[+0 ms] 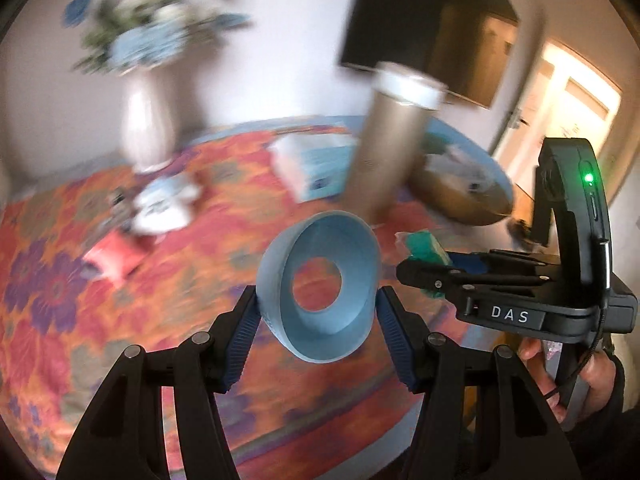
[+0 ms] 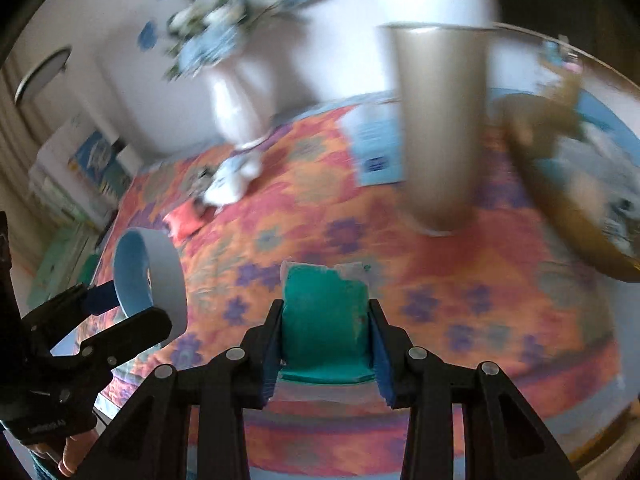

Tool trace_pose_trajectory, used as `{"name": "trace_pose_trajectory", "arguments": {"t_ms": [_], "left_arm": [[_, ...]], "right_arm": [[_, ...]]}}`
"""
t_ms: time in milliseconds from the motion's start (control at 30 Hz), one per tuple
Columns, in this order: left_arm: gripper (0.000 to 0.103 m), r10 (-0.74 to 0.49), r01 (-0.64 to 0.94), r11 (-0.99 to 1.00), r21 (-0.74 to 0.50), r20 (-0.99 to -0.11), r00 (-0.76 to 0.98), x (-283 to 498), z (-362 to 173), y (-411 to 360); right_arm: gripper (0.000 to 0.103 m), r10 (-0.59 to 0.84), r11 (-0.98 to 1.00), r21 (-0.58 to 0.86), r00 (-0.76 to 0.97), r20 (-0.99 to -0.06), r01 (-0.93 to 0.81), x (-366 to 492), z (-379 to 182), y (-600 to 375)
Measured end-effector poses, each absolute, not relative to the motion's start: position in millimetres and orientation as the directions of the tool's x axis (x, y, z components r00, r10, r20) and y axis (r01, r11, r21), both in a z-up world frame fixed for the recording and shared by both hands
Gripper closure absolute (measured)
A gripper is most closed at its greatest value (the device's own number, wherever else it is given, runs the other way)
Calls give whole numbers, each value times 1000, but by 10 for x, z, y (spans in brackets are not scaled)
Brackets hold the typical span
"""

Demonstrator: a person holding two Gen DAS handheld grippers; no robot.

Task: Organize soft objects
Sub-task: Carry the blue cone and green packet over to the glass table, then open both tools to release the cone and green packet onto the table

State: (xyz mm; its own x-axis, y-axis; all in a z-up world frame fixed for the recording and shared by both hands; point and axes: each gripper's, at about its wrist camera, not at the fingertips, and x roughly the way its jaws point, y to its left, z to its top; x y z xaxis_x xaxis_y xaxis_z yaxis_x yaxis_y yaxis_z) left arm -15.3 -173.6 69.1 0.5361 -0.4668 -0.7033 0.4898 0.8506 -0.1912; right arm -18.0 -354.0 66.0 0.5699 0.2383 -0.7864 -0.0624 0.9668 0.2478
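Holding a blue ring (image 1: 318, 286), the left tool (image 1: 318, 320) hung beside the right tool (image 2: 325, 344), clamped on a green pouch (image 2: 324, 316); the gold basket (image 2: 568, 196) lay toward the surface's far right edge, nearer the right.

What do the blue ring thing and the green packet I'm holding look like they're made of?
The blue ring looks like soft matte silicone or rubber: smooth, no glare, a thin flared wall. The green packet seems to be a spongy or cloth pad in clear plastic wrap, judging by the shiny crinkled film at its top edge. Neither is certain.
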Motion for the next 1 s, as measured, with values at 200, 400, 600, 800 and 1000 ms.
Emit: {"name": "trace_pose_trajectory", "arguments": {"t_ms": [200,400,600,800,1000], "left_arm": [[47,-549,617,763,-191,-696,463,-99,826,-2610],[47,-605,693,699,-175,-662,444,15,1016,-3416],[47,-637,654,717,-240,-608,474,379,1209,-4018],[47,-605,591,762,-264,-617,503,759,1186,-4416],[22,-539,553,805,-216,-655,529,856,1015,-4546]], "right_arm": [[65,174,952,297,663,-728,77,-447,937,-4381],[65,59,908,348,753,-655,232,-574,1220,-5286],[65,-1,851,414,789,-614,323,-457,1286,-5863],[65,5,821,445,775,-632,358,-287,1086,-6121],[46,43,817,446,732,-680,366,-158,855,-6206]]}}
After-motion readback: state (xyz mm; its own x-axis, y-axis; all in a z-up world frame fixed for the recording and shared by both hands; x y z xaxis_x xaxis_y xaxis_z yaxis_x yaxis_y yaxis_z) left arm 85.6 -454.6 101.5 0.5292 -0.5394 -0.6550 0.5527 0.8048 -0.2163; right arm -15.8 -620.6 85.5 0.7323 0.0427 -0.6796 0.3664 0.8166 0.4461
